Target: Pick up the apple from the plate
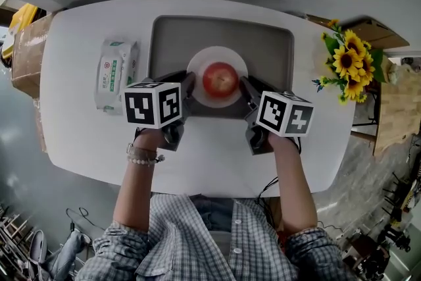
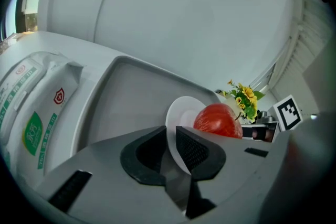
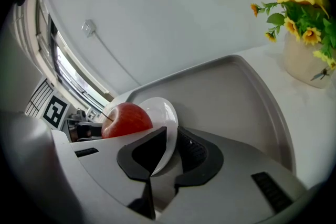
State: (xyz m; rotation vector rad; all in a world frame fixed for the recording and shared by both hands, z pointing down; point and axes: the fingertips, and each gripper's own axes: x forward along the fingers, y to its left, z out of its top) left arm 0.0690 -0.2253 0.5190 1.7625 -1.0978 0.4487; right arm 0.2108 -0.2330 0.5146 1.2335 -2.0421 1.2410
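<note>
A red apple [image 1: 220,79] sits on a small white plate [image 1: 200,66] in the middle of a grey tray [image 1: 171,36]. My left gripper [image 1: 189,86] is at the plate's left edge and my right gripper [image 1: 245,90] at its right edge. In the left gripper view the plate's rim [image 2: 177,119] runs between the two black jaws of the left gripper [image 2: 171,144], which is shut on it, with the apple [image 2: 218,119] just beyond. In the right gripper view the right gripper [image 3: 170,147] is likewise shut on the plate's rim [image 3: 161,113], with the apple [image 3: 126,119] to the left.
A pack of wet wipes [image 1: 115,74] lies on the white table left of the tray. A vase of yellow flowers [image 1: 348,62] stands at the table's right end. A cardboard box [image 1: 26,43] sits off the table's left end. The tray's raised rim surrounds the plate.
</note>
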